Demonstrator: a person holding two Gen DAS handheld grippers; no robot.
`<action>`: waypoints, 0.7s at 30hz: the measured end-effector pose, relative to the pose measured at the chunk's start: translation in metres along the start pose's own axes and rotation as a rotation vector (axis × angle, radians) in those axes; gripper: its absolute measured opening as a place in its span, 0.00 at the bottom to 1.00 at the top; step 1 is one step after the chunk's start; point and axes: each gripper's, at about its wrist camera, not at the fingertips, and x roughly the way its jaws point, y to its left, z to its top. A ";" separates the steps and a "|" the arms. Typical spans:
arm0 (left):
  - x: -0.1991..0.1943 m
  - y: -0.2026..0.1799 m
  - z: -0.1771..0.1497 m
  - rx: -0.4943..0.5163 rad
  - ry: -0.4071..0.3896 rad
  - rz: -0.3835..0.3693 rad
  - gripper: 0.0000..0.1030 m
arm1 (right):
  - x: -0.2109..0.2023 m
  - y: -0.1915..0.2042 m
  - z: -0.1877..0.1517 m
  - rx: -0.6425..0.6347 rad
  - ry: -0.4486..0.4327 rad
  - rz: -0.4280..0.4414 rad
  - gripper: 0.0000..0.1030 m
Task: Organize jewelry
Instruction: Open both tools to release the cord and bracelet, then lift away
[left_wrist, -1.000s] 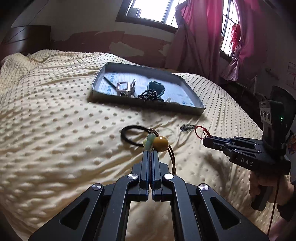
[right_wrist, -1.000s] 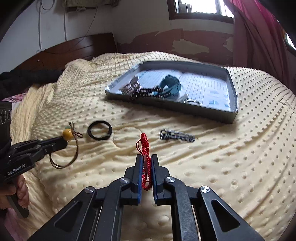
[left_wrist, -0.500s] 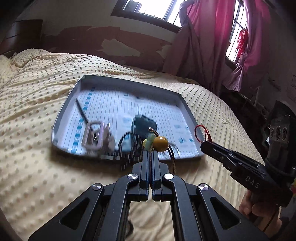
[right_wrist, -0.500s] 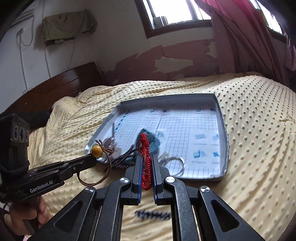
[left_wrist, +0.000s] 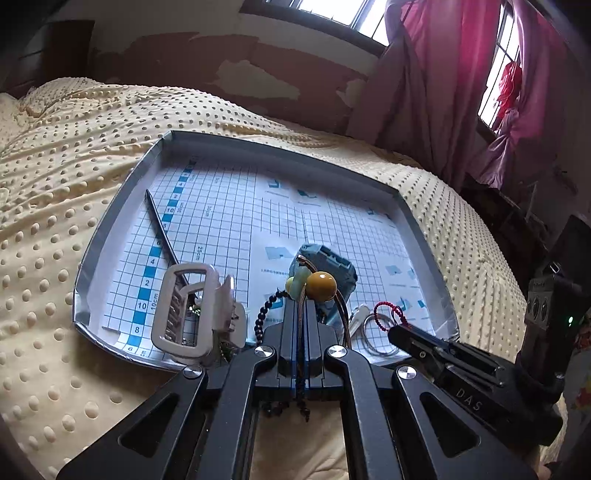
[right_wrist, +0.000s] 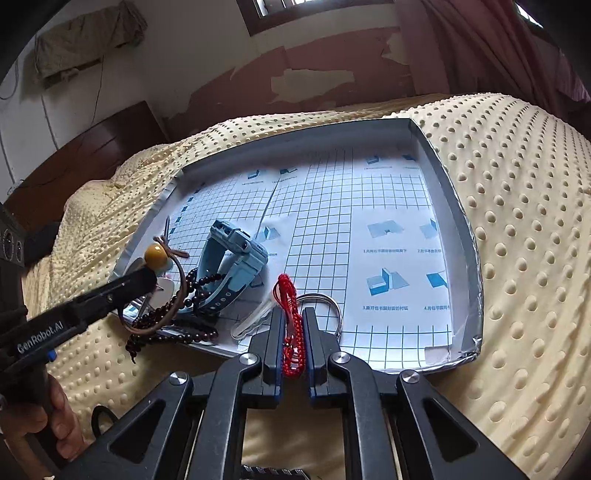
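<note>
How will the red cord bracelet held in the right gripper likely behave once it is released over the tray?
The red cord bracelet looks floppy: it sags between the right gripper pads, so it will probably collapse into a heap. Being braided string, it seems light and unlikely to roll on the tray.

watch (right_wrist: 232, 266) in tray (right_wrist: 454, 192), hair clip (left_wrist: 192, 310) at its left.

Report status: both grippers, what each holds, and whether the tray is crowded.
Left gripper shut on bead cord. Right gripper shut on red string bracelet. Both over tray near edge. Watch, hair clip, key ring crowd it.
</note>
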 end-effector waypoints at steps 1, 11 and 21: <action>0.001 0.000 -0.002 -0.002 0.009 -0.006 0.01 | 0.001 0.000 0.001 -0.001 0.006 -0.005 0.09; -0.024 0.003 -0.005 -0.066 -0.024 -0.040 0.69 | -0.034 0.001 -0.001 -0.005 -0.025 -0.057 0.52; -0.096 -0.015 -0.014 -0.029 -0.087 -0.004 0.88 | -0.119 0.028 -0.021 -0.052 -0.195 -0.023 1.00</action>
